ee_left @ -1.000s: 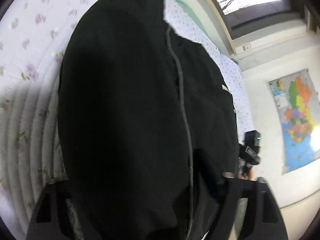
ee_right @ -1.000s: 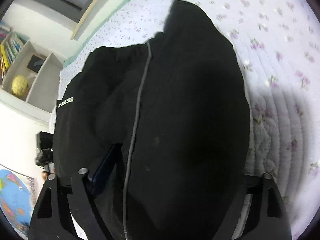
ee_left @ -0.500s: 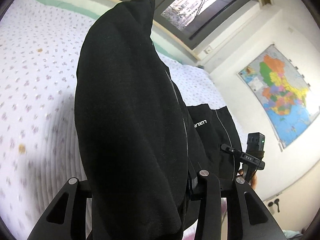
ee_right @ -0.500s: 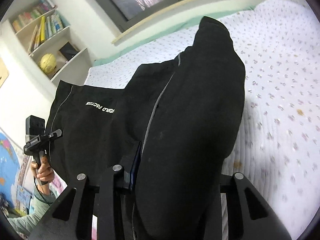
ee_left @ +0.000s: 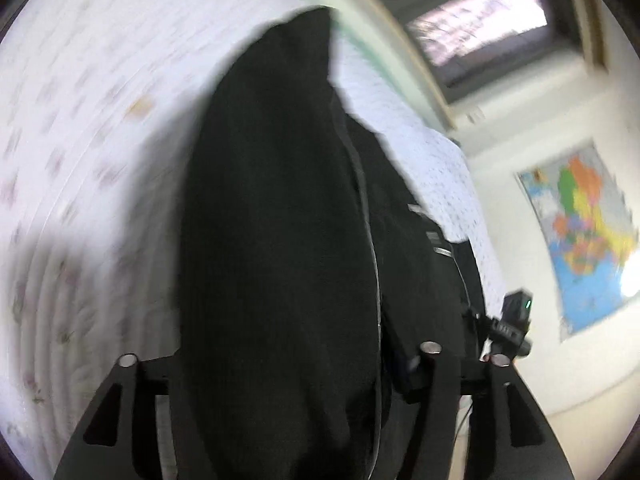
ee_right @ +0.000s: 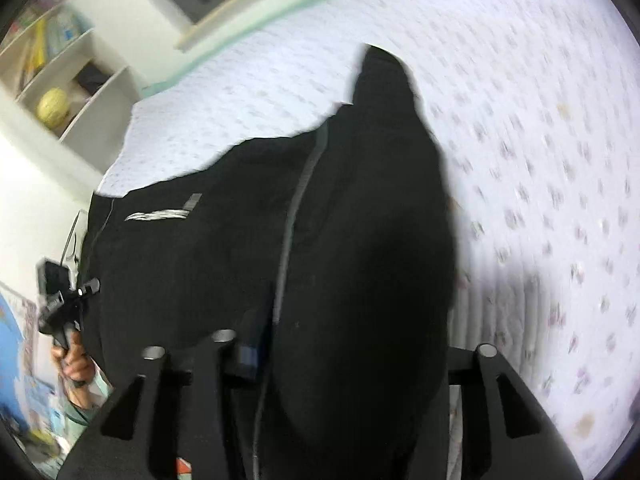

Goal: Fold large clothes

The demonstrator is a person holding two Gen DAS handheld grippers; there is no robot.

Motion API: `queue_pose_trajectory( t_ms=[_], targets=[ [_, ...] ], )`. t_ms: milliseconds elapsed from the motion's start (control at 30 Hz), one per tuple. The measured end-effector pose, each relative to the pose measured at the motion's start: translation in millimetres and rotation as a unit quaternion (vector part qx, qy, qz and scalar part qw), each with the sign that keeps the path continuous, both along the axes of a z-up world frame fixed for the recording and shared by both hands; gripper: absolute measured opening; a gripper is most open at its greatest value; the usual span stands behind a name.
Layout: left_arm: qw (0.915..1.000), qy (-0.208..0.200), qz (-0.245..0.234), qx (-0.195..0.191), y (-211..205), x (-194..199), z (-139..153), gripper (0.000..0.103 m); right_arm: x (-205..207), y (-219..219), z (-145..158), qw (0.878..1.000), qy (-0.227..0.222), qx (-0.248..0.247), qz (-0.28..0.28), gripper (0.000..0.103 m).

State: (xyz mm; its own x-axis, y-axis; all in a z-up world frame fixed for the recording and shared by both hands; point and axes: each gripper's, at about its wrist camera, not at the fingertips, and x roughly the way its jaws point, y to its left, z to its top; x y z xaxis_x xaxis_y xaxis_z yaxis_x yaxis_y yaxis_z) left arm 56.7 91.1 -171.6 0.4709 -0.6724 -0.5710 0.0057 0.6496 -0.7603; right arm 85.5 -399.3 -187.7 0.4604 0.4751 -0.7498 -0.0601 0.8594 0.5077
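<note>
A large black garment [ee_left: 280, 260] with grey piping and a white printed logo hangs between both grippers over the bed. My left gripper [ee_left: 280, 380] is shut on one edge of it; the cloth fills the gap between the fingers. My right gripper [ee_right: 344, 368] is shut on the other edge of the garment [ee_right: 360, 240]. The far end of the cloth trails down onto the floral bedspread [ee_left: 80, 120]. The fingertips are hidden by fabric in both views.
The bed has a white quilt with small purple flowers [ee_right: 560, 160]. A window [ee_left: 480, 28] and a wall map [ee_left: 580, 236] stand beyond it. A shelf with books and a yellow ball [ee_right: 54, 106] is at the left. The other handle shows at the garment's side [ee_left: 514, 326].
Both grippers have tilted back down toward the bed, with the garment still held. The views are blurred by fast motion.
</note>
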Motion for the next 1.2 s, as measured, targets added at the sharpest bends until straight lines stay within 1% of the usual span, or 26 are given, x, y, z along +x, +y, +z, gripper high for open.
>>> queue_pose_trajectory(
  t_ms=[33,100,133,167,200,233,267,333,367,400,433,467,500,533,600,667,700,733,767,833,867,933,1000,1067,1133,1200],
  targets=[
    [0.9994,0.018,0.001,-0.03,11,-2,-13,0.065,-1,-7,-5,1.0,0.008,0.013,-0.009,0.058],
    [0.9973,0.019,0.0,-0.071,24,-10,-17,0.065,-8,-23,-10,0.999,0.016,0.043,-0.02,0.065],
    [0.9981,0.01,0.007,-0.06,29,-15,-9,0.065,-12,-28,-9,0.999,0.016,0.041,-0.026,0.07],
    [0.9992,-0.001,0.019,-0.036,33,-22,0,0.065,-18,-36,-3,0.999,0.017,0.015,-0.041,0.073],
    [0.9994,-0.016,0.032,0.0,40,-29,15,0.065,-15,-25,7,0.999,0.016,-0.004,-0.052,0.073],
    [0.9983,-0.029,0.044,0.027,46,-34,28,0.065,-20,-29,17,0.998,0.008,-0.026,-0.065,0.073],
    [0.996,-0.047,0.053,0.054,46,-40,49,0.065,-25,-29,26,0.997,-0.003,-0.035,-0.072,0.073],
    [0.9923,-0.079,0.048,0.082,35,-47,79,0.065,-30,-14,54,0.996,-0.041,-0.05,-0.067,0.073],
    [0.9902,-0.095,0.041,0.094,20,-48,97,0.065,-31,-3,64,0.995,-0.053,-0.056,-0.056,0.074],
    [0.9893,-0.101,0.032,0.1,9,-47,106,0.067,-29,17,75,0.995,-0.064,-0.068,-0.039,0.075],
    [0.9888,-0.1,0.024,0.109,1,-44,110,0.068,-34,22,78,0.994,-0.069,-0.079,-0.023,0.078],
    [0.9876,-0.098,0.014,0.122,-12,-41,113,0.068,-30,51,82,0.993,-0.074,-0.096,0.002,0.08],
    [0.9849,-0.098,0.001,0.143,-31,-35,115,0.068,-37,64,79,0.991,-0.076,-0.107,0.02,0.08],
    [0.9823,-0.099,-0.01,0.159,-31,-33,112,0.069,-35,81,76,0.989,-0.077,-0.123,0.037,0.08],
    [0.9742,-0.088,-0.027,0.206,-70,-19,100,0.069,-31,103,66,0.982,-0.076,-0.167,0.056,0.08],
    [0.9692,-0.04,-0.028,0.242,-89,-1,71,0.069,-18,127,41,0.977,-0.05,-0.2,0.06,0.08],
    [0.967,-0.026,-0.028,0.252,-95,12,63,0.069,-13,134,28,0.974,-0.037,-0.214,0.061,0.08],
    [0.9613,-0.029,-0.03,0.272,-100,19,51,0.069,-9,136,15,0.972,-0.029,-0.226,0.061,0.081],
    [0.9581,-0.032,-0.032,0.283,-103,23,44,0.07,-4,140,2,0.972,-0.023,-0.226,0.059,0.082],
    [0.9614,-0.025,-0.023,0.273,-100,27,37,0.07,1,136,-12,0.978,-0.013,-0.204,0.044,0.084],
    [0.9613,-0.025,-0.018,0.274,-101,25,41,0.07,1,132,-14,0.98,-0.012,-0.193,0.036,0.084],
    [0.9533,-0.041,-0.01,0.299,-108,18,50,0.07,-3,127,-13,0.982,-0.016,-0.186,0.027,0.084],
    [0.9455,-0.055,0.0,0.321,-118,6,60,0.07,-12,124,-5,0.982,-0.03,-0.185,0.012,0.084],
    [0.9444,-0.079,0.003,0.319,-123,-11,76,0.07,-25,117,4,0.983,-0.049,-0.179,-0.008,0.084],
    [0.9413,-0.116,0.013,0.317,-127,-32,98,0.07,-41,113,17,0.985,-0.071,-0.159,-0.016,0.084],
    [0.9285,-0.156,0.035,0.335,-133,-55,128,0.07,-60,115,41,0.981,-0.103,-0.161,-0.023,0.084]
  ],
)
